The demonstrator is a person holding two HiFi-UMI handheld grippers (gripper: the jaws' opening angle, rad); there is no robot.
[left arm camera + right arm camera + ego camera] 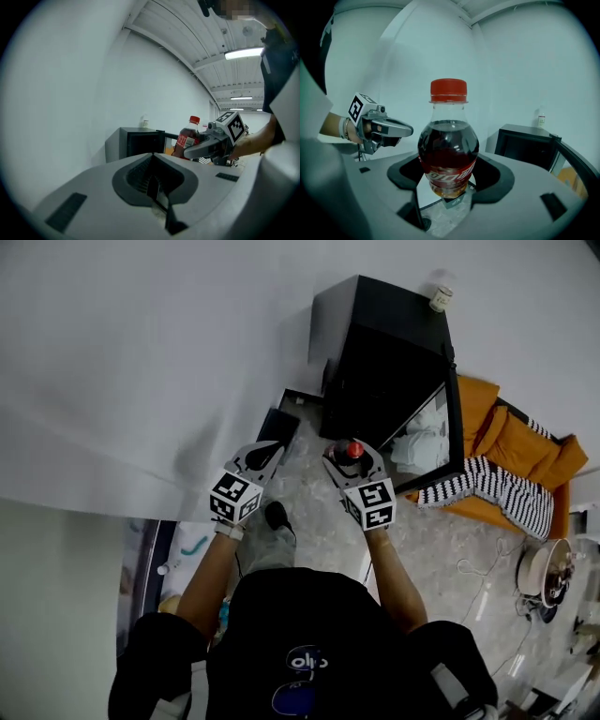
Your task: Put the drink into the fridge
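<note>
The drink is a small bottle (448, 145) of dark soda with a red cap and red label. It stands upright between my right gripper's (449, 176) jaws, which are shut on its lower body. In the head view the bottle's cap (349, 450) shows above the right gripper (354, 465), just in front of the black fridge (384, 362). The fridge door (455, 418) stands open to the right. My left gripper (261, 456) hovers left of the bottle, jaws together and holding nothing. From the left gripper view (153, 157) the bottle (187, 138) sits right of the fridge (136, 143).
A small white bottle (441, 298) stands on the fridge top. White items (422, 442) lie inside the fridge. An orange sofa (511, 442) with a striped blanket (487, 486) lies right of the door. A white wall runs along the left. A round device (547, 570) and cables lie on the floor at the right.
</note>
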